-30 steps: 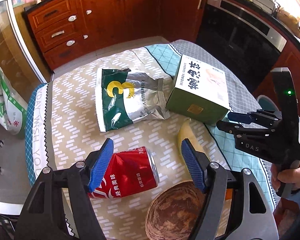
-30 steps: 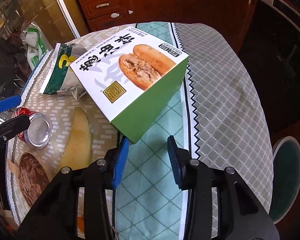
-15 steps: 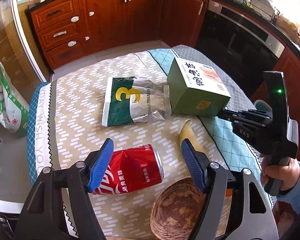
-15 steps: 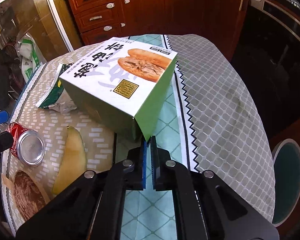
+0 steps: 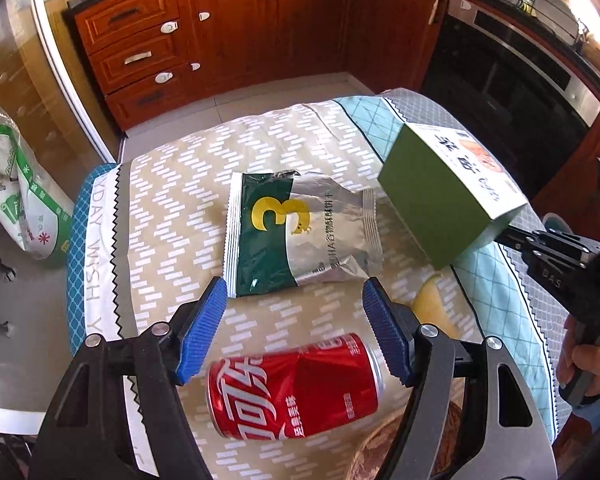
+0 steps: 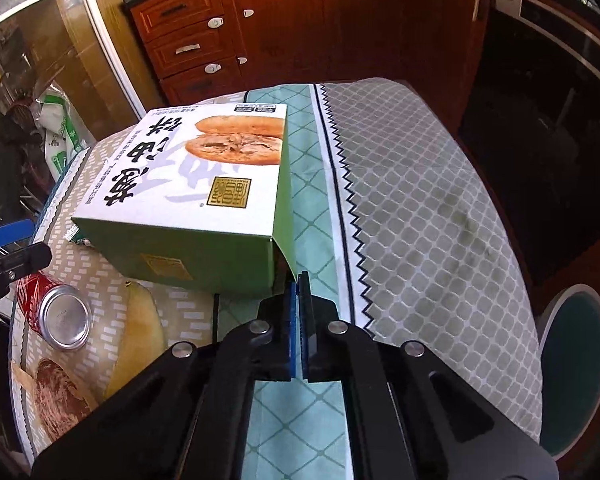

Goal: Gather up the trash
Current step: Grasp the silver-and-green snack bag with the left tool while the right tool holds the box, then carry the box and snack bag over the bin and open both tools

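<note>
Lifted by its flap, food box (image 6: 188, 184) hangs from pinched right tongs (image 6: 298, 280); left tongs (image 5: 294, 300) gape, empty

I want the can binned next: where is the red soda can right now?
In the left wrist view the red soda can lies on its side on the tablecloth, just below the open left hand-held gripper, near the snack bag.

**Clearance on the table**

Grey stretch of tablecloth (image 6: 428, 216) right of the box (image 6: 188, 184): open passage. Left half crowded: snack bag (image 5: 296, 232), can (image 5: 296, 388) lying on its side, yellow peel (image 6: 140, 332) and brown shell (image 6: 60, 392) close together. Bare cloth remains left of the bag.
</note>
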{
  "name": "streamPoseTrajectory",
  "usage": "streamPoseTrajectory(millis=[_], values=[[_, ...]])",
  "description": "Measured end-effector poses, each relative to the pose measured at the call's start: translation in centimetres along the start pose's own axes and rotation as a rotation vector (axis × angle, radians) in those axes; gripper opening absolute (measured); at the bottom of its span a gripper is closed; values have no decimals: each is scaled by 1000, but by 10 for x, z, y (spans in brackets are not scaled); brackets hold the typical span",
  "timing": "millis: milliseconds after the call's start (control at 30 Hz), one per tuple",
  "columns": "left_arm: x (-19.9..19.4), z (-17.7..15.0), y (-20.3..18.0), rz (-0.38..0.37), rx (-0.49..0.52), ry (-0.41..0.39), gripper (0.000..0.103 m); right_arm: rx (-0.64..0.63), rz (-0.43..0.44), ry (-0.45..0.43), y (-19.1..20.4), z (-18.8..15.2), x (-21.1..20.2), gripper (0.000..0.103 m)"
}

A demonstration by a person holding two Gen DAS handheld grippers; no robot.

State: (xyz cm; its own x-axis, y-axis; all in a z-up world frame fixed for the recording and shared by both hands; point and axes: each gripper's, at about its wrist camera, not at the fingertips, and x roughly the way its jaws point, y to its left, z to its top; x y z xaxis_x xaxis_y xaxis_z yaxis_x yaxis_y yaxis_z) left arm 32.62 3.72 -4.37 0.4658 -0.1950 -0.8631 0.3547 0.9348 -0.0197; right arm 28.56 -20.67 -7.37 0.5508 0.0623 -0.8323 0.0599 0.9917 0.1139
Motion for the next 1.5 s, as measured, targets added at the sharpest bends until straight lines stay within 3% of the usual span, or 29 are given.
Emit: streamPoseTrajectory(millis=[200, 400, 467, 500, 533, 567, 667, 700, 833, 1000, 1033, 1067, 1133, 1367, 1500], values=[[42, 26, 40, -20, -89, 81, 72, 9, -21, -4, -15, 8, -6, 1], [74, 37, 38, -24, -59, 120, 72, 9, -26, -6, -15, 13, -3, 1], [80, 39, 37, -77, -64, 137, 70, -2, -28, -5, -12, 13, -3, 1], [79, 40, 34, -98, -57, 133, 65, -6, -28, -3, -11, 13, -2, 1], [81, 41, 29, -107, -33, 146, 45, -9, -27, 0, -10, 14, -1, 1], [83, 40, 24, -85, -3, 152, 32, -10, -26, 2, -9, 14, -1, 1], [82, 38, 11, -94, 51, 164, 8, -11, -22, 1, -7, 14, -1, 1], [81, 36, 7, -107, 54, 166, 3, -10, -19, 1, -7, 14, -2, 1], [74, 26, -14, -98, 85, 146, 0, -3, -15, -8, -12, 10, -8, 1], [52, 34, -26, -105, 144, 74, 3, -2, -22, -17, -20, 9, -17, 1], [51, 42, -27, -109, 168, 76, 11, 0, -24, -18, -23, 9, -18, 1], [52, 47, -31, -113, 205, 85, 41, 2, -25, -18, -24, 7, -19, 1], [57, 57, -37, -83, 270, 81, 75, 7, -29, -18, -30, 8, -21, 1], [108, 76, -25, -175, 193, 230, 75, 11, -38, -10, -40, 14, -12, 1], [110, 85, -60, -207, 281, 219, 77, 16, -31, -8, -43, 17, -7, 1]])
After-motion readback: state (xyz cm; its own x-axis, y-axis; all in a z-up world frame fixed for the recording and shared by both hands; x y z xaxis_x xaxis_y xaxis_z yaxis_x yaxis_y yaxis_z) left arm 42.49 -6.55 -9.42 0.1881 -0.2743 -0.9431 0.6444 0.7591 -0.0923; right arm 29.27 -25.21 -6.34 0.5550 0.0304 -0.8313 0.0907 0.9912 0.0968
